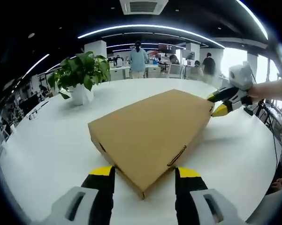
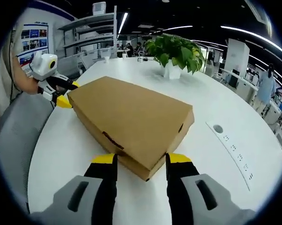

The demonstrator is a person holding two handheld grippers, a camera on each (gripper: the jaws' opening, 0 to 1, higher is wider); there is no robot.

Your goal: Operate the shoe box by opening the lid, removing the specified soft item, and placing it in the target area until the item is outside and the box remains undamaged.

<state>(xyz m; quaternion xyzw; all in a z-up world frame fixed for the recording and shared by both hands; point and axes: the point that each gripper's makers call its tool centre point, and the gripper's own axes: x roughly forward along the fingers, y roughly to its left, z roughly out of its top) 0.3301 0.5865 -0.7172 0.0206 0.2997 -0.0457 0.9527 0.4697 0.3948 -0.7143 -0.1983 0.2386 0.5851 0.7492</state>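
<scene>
box [image 1: 152,129] contents hidden under lid

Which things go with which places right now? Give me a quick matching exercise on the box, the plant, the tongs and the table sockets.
Column 1:
1. shoe box
2. potted plant
3. left tongs
4. socket strip

Column 2:
a. set flush into the white table, off to one side of the box
b. straddling the box's near corner in the left gripper view, jaws apart
c. lying closed on the table between both tongs
d. standing on the table beyond the box, in a white pot

Pairs: 1-c, 2-d, 3-b, 4-a
</scene>
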